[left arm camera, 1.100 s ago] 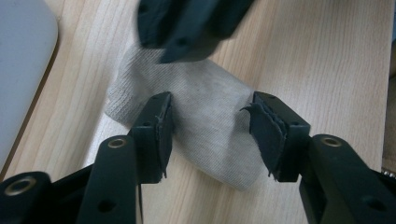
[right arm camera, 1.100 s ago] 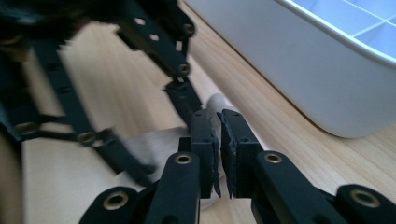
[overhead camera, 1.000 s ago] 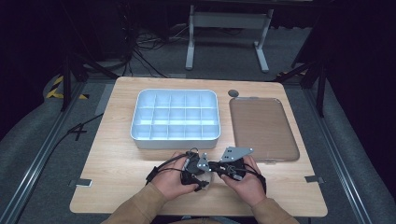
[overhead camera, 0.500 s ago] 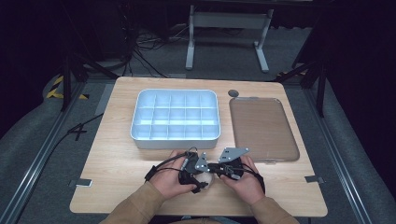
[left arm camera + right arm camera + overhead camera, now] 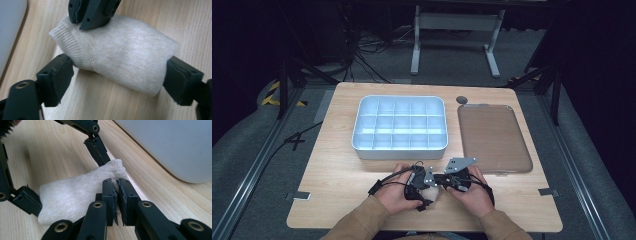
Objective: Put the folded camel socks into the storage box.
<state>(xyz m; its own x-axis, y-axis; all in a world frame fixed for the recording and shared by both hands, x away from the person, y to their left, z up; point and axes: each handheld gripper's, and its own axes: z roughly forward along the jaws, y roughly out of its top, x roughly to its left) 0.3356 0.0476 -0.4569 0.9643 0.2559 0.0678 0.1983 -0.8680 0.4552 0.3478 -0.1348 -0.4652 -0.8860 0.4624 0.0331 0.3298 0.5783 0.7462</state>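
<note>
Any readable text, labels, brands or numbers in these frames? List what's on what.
None can be read.
The sock: plain knit, no print or tag visible.
The divided bin and the brown tray: no label visible.
The left gripper and right gripper: black jaws with bare screws, no markings.
The table: pieces of tape at its edges, too small to tell if anything is written on them.
</note>
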